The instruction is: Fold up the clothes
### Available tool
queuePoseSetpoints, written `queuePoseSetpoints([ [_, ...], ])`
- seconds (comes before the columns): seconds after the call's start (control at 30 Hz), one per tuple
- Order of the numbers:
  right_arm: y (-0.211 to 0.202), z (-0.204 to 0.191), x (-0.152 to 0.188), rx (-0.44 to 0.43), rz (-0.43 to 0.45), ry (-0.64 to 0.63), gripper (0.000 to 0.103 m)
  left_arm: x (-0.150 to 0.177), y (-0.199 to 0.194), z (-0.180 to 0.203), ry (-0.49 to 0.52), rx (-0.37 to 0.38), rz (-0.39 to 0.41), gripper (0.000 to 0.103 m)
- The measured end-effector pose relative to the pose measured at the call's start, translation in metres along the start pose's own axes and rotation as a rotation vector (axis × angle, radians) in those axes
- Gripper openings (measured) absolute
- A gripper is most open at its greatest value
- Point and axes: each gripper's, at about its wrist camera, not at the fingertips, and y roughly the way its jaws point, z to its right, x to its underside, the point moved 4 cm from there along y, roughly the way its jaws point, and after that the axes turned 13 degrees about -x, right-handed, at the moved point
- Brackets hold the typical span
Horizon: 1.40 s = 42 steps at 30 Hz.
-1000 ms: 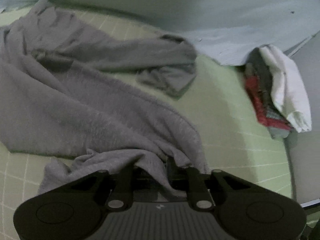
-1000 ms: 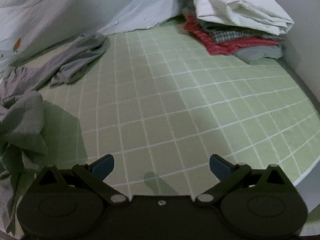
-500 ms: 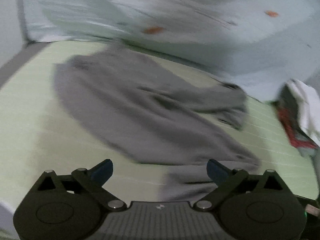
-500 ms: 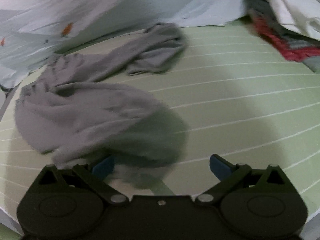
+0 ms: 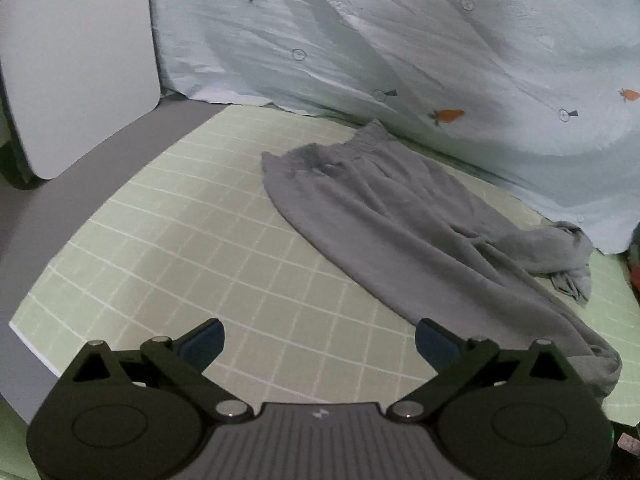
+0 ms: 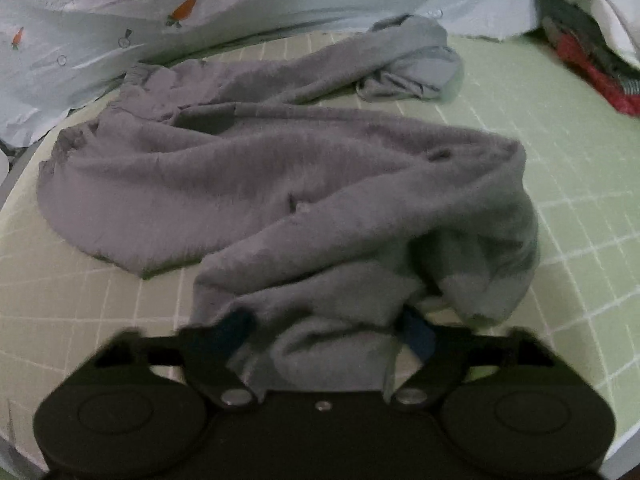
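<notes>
My left gripper (image 5: 318,340) is wide open with nothing between its blue tips, and it hangs over the bare green checked mat (image 5: 192,240). The grey sweatpants (image 5: 400,220) lie on that mat, up and to the right of this gripper, and do not touch it. Their gathered waist is at the far end, close to the pale blue sheet with little carrots (image 5: 400,40), and one leg runs down toward the right side of the gripper. My right gripper (image 6: 328,332) has just been closing, and a bunched leg end of the sweatpants (image 6: 300,184) sits between its two tips. The cloth bulges up right in front of it, and the rest of the pants spreads away toward the sheet (image 6: 120,8). I cannot tell if the tips really press on the cloth, because this picture is blurry there and the cloth covers part of them. The other leg lies crumpled at the far side. A pile of clothes (image 6: 592,40), white on top and red below, is cut off at the right edge. A flat grey board (image 5: 80,60) stands at the left of the mat.
</notes>
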Motion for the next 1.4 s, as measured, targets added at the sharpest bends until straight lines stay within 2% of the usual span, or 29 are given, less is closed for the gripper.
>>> queuePoseSetpoints([
  [0.03,-0.002,0.006,-0.003,0.007,0.011,0.015,0.034,-0.003,0.002,-0.001,-0.001,0.007,0.003,0.101],
  [0.07,-0.003,0.011,-0.007,0.014,0.022,0.030,0.020,-0.005,0.006,0.000,-0.001,0.011,0.003,0.101],
  [0.1,-0.005,0.017,-0.010,0.021,0.034,0.045,0.016,-0.006,0.009,0.001,-0.001,0.014,0.002,0.101],
  [0.2,-0.015,0.054,-0.025,0.125,0.089,0.090,0.012,-0.016,0.024,0.008,-0.015,0.016,-0.002,0.101],
  [0.43,-0.068,0.167,-0.093,0.477,0.261,0.107,0.011,-0.044,0.065,0.026,-0.066,0.003,-0.033,0.101],
  [0.5,-0.081,0.188,-0.113,0.563,0.311,0.121,0.015,-0.054,0.080,0.028,-0.089,-0.018,-0.046,0.101],
  [0.53,-0.084,0.196,-0.120,0.601,0.328,0.141,0.026,-0.060,0.087,0.028,-0.108,-0.026,-0.053,0.101],
  [0.57,-0.083,0.201,-0.125,0.627,0.330,0.164,0.049,-0.066,0.095,0.028,-0.126,-0.034,-0.060,0.101],
  [0.63,-0.077,0.207,-0.129,0.663,0.317,0.206,0.073,-0.076,0.110,0.027,-0.162,-0.048,-0.078,0.101],
  [0.67,-0.071,0.205,-0.128,0.663,0.301,0.214,0.081,-0.082,0.119,0.026,-0.174,-0.058,-0.089,0.101],
  [0.77,-0.043,0.190,-0.119,0.641,0.238,0.225,0.094,-0.095,0.144,0.024,-0.169,-0.091,-0.111,0.101],
  [0.87,-0.014,0.168,-0.100,0.610,0.168,0.235,0.096,-0.105,0.175,0.020,-0.153,-0.131,-0.144,0.101],
  [1.03,0.018,0.132,-0.080,0.606,0.072,0.206,0.097,-0.123,0.222,0.006,-0.144,-0.138,-0.180,0.101],
  [1.3,0.032,0.119,-0.103,0.652,0.010,0.191,0.099,-0.159,0.287,0.001,-0.127,-0.160,-0.164,0.098],
  [1.4,0.036,0.115,-0.111,0.649,-0.007,0.183,0.099,-0.165,0.301,0.006,-0.119,-0.155,-0.160,0.086],
])
